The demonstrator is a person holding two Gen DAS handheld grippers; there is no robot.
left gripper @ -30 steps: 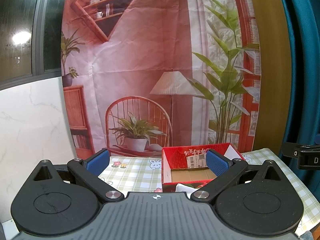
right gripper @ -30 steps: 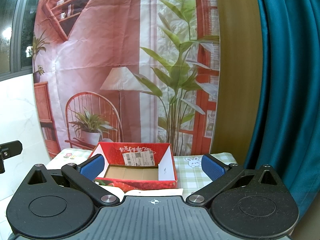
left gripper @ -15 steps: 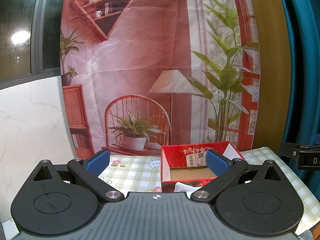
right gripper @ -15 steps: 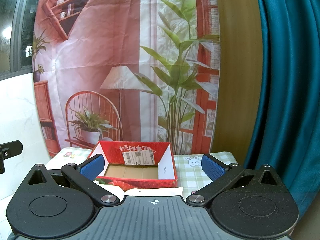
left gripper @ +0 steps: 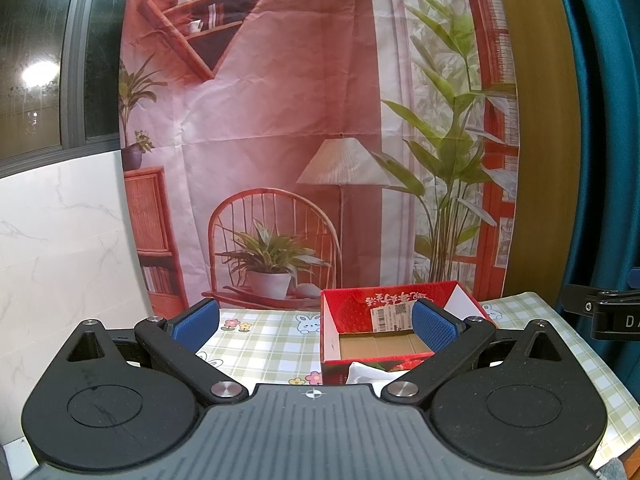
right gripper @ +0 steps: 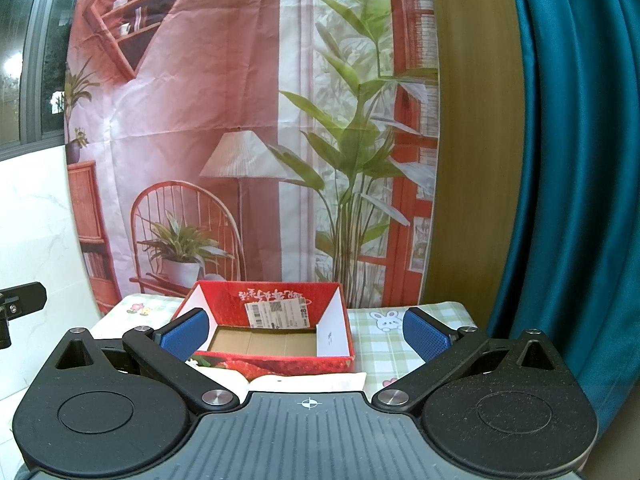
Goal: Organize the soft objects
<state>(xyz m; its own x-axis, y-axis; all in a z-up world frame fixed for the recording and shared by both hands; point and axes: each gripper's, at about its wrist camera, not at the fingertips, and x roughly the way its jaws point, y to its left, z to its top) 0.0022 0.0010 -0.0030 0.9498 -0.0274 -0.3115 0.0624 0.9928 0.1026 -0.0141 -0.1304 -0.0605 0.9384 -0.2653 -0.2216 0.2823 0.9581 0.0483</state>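
Note:
An open red cardboard box (left gripper: 352,304) with a bare brown floor stands on a green checked tablecloth (left gripper: 264,340); it also shows in the right wrist view (right gripper: 276,364). A white soft item (right gripper: 304,382) lies in front of the box, mostly hidden behind my gripper body; a bit of it shows in the left wrist view (left gripper: 362,374). My left gripper (left gripper: 315,322) is open and empty, held above the table before the box. My right gripper (right gripper: 305,326) is open and empty, with the box between its blue pads.
A printed fabric backdrop (right gripper: 248,120) hangs right behind the table. A teal curtain (right gripper: 568,160) is at the right, a white marble wall (left gripper: 60,240) at the left. The right gripper's black side (left gripper: 600,312) shows at the right edge of the left wrist view.
The left wrist view has drifted slightly, so the box sits a touch further left and lower. The right gripper has hardly moved. Both stay open.

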